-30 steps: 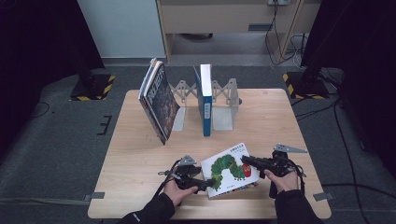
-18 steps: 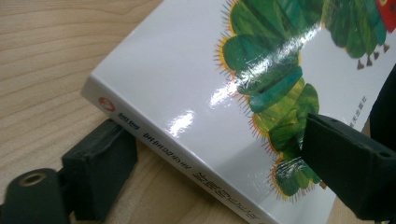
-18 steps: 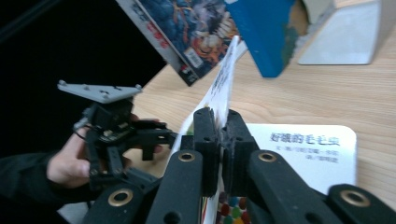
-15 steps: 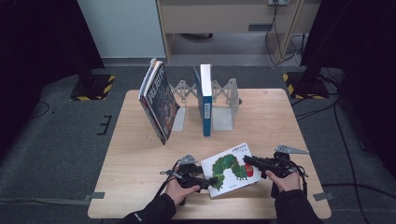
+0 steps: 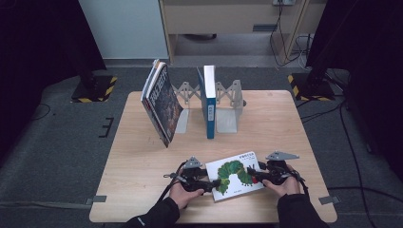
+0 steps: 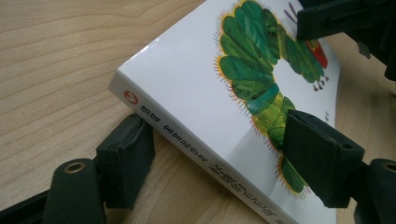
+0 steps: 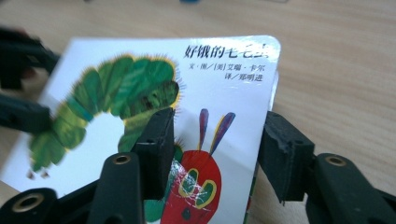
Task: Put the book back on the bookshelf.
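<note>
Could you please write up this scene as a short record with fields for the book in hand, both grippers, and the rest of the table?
book in hand: caterpillar picture book, cover up, at the table's near edge
left gripper: jaws astride the book's spine edge and closing in, one pad on the cover, lower pad apart from the spine
right gripper: jaws just opened, straddling the opposite edge, not pressing
stand: folding book rack at the far side
in the rack: blue book upright
beside it: dark book leaning

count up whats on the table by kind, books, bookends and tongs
Books: 3, the caterpillar book lying flat, the blue book upright, the dark book leaning.
Bookends: 2, left bookend and right bookend.
Tongs: 2, left tongs and right tongs.
Total: 7
</note>
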A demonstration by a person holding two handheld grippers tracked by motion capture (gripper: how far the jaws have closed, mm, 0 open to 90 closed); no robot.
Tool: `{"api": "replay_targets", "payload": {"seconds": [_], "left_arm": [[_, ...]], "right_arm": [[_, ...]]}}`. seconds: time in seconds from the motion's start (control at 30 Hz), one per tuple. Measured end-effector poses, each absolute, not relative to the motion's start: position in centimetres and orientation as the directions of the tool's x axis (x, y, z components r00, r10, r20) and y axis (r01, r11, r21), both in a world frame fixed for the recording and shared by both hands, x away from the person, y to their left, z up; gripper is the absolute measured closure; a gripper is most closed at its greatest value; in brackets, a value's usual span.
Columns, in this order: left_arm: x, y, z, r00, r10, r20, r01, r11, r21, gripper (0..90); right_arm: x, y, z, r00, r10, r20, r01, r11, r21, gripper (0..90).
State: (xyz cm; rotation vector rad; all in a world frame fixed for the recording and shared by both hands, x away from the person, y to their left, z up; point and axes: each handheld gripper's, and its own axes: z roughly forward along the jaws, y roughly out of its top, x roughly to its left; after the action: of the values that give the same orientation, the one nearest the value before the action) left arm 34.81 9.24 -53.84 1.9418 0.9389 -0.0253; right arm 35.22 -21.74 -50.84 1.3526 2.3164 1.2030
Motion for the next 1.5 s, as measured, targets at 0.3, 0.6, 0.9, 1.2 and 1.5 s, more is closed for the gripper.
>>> {"api": "replay_targets", "payload": {"seconds": [0.3,0.6,0.9,1.2,1.5], "left_arm": [[35.0,9.4,-54.0,0.691,0.591,-0.415,0.638,-0.228,0.736,24.6],[35.0,9.3,-53.9,0.697,0.599,-0.395,0.628,-0.244,0.739,29.1],[35.1,9.3,-54.0,0.698,0.582,-0.416,0.634,-0.233,0.737,25.1],[35.1,9.4,-54.0,0.698,0.571,-0.432,0.640,-0.227,0.734,22.9],[34.6,9.1,-54.0,0.706,0.533,-0.466,0.651,-0.230,0.723,25.1]], "right_arm": [[35.5,-21.5,-51.4,-0.552,0.801,0.231,0.649,0.239,0.722,36.8],[35.6,-21.6,-51.9,-0.529,0.825,0.200,0.670,0.260,0.695,34.0],[35.6,-21.8,-52.5,-0.475,0.829,0.297,0.720,0.172,0.672,33.6],[35.6,-21.3,-52.4,-0.506,0.807,0.303,0.705,0.185,0.685,34.0],[35.7,-20.3,-52.0,-0.562,0.769,0.305,0.668,0.205,0.715,38.8]]}}
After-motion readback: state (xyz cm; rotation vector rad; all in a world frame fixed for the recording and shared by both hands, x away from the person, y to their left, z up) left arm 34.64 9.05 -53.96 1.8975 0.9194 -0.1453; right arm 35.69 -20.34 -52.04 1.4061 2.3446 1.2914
